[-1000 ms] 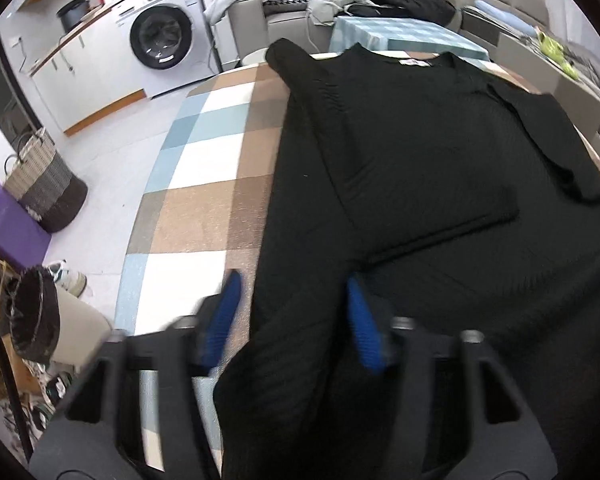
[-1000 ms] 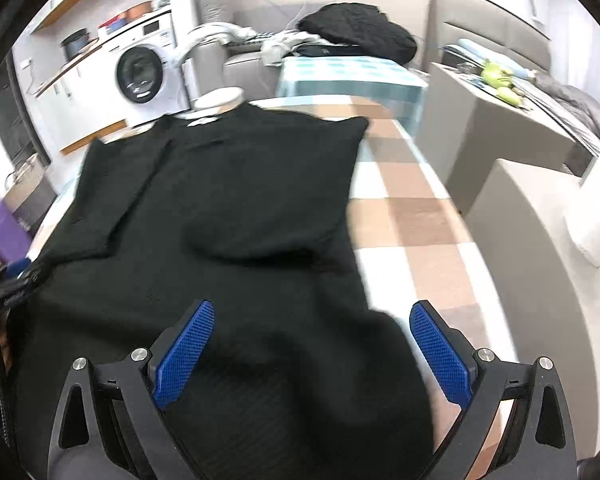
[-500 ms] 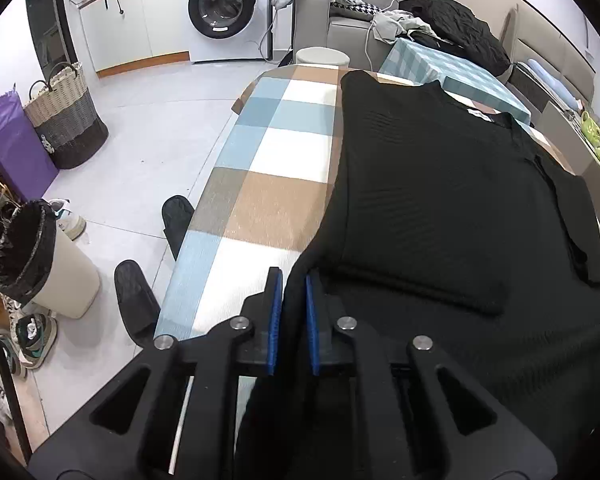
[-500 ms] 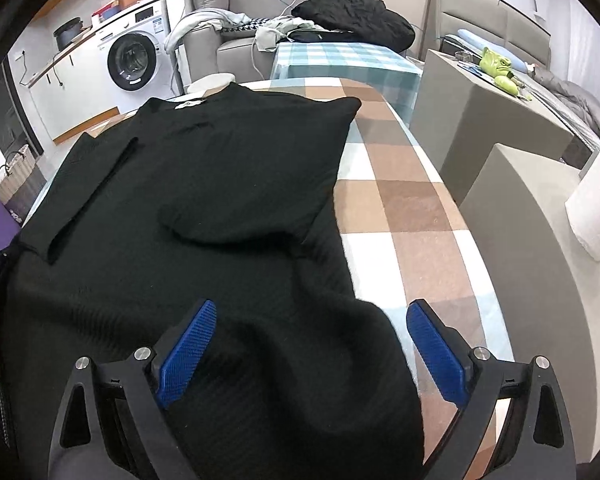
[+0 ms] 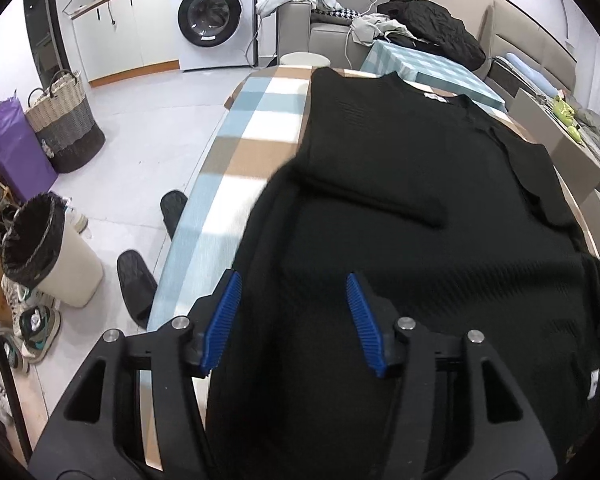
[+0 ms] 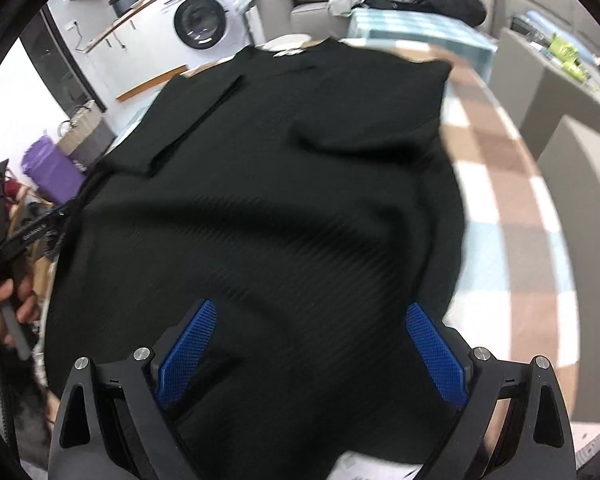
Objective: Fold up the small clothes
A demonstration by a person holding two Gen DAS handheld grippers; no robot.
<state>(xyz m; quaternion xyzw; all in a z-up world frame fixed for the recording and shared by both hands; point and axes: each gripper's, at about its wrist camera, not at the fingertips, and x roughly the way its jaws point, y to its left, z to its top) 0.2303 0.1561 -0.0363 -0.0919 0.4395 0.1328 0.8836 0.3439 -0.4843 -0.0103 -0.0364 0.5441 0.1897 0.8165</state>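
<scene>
Left gripper [image 5: 292,316] just opened, right gripper [image 6: 312,344] spread, black knit top [image 5: 400,184] sleeves folded in

A table [image 5: 256,152] covered in a brown, white and blue checked cloth carries a black knit top [image 5: 400,184], spread flat with both sleeves folded in across its body.

Blk top [image 5: 400,184] betw. open gripper [image 5: 294,322]

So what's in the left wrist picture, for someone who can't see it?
A black knit sweater lies spread on a checked tablecloth, sleeves folded in. The left gripper, its jaws just opened, hovers over the near hem without pinching it. Behind stand a washing machine, a woven basket and a lined bin.
</scene>
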